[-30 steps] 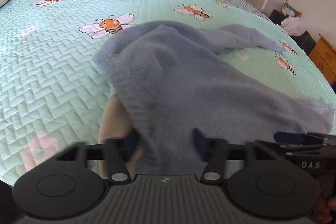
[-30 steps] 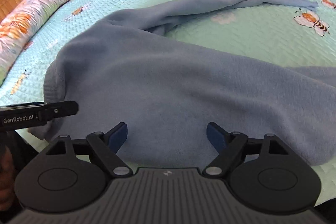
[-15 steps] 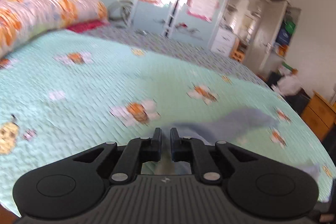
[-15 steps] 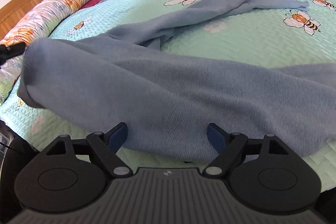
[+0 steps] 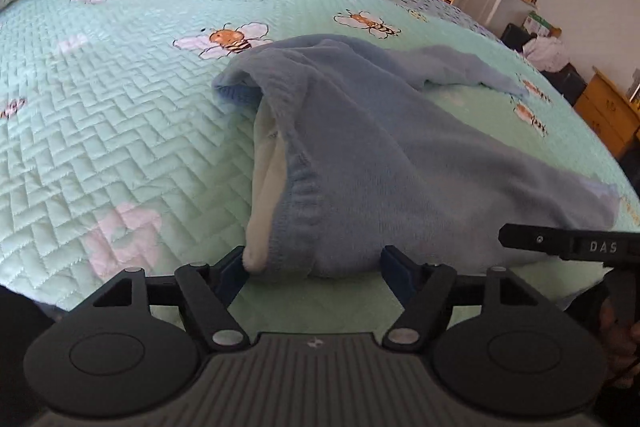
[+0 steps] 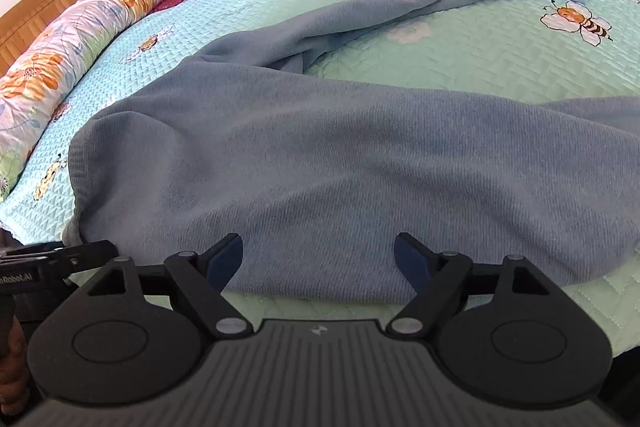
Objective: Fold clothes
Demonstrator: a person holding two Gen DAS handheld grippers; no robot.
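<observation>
Trousers of blue knit lay spread on the bed, waistband end between the left gripper jaws, which were opening and not pressing it. The right gripper jaws stood wide over the near cloth edge, holding nothing. Half a second earlier the left jaws were nearly closed and raised; the cloth had since dropped flat.

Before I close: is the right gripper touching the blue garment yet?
Cannot tell. In the right wrist view the right gripper has open jaws straddling the blue garment; its hem overlaps the pads, showing neither contact nor gap.
</observation>
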